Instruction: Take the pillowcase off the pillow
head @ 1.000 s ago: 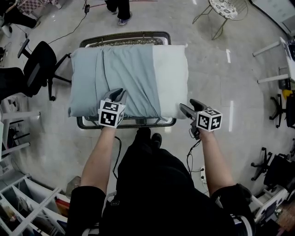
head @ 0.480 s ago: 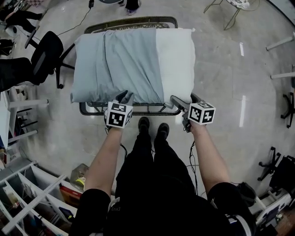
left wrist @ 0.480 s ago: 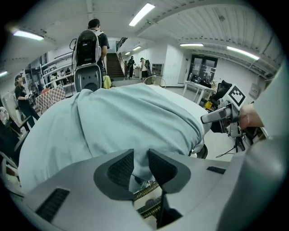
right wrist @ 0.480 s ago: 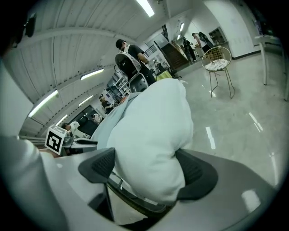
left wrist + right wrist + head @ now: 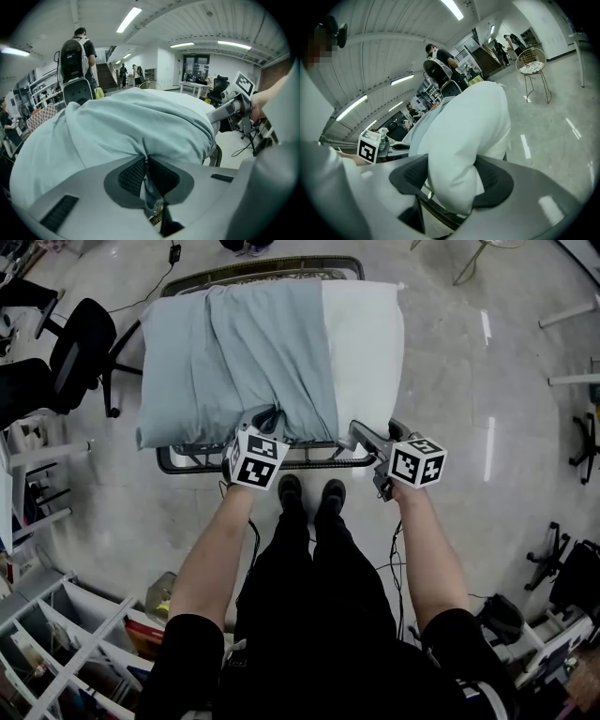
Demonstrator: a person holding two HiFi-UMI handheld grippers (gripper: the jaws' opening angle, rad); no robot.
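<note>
A pillow lies on a low table. A pale blue pillowcase [image 5: 234,352] covers its left two thirds, and the bare white pillow [image 5: 366,343] shows at the right. My left gripper [image 5: 266,420] is at the near edge of the pillowcase. Its jaws have just been closing and now pinch a fold of the blue fabric [image 5: 131,122] between the pads [image 5: 133,174]. My right gripper [image 5: 359,434] is at the pillow's near right corner. Its jaws have just been closing too, and the white corner [image 5: 468,131] bulges between its pads [image 5: 490,183], which press on it.
The table's dark woven rim [image 5: 187,463] runs under the pillow's near edge, with the person's shoes [image 5: 309,493] just below it. A black office chair [image 5: 80,343] stands at the left, white shelving [image 5: 56,634] at the lower left, and a wire chair [image 5: 532,63] across the floor.
Both grippers have dropped to the pillow's near edge. The left one slid right and closed on the pillowcase. The right one closed around the white corner.
</note>
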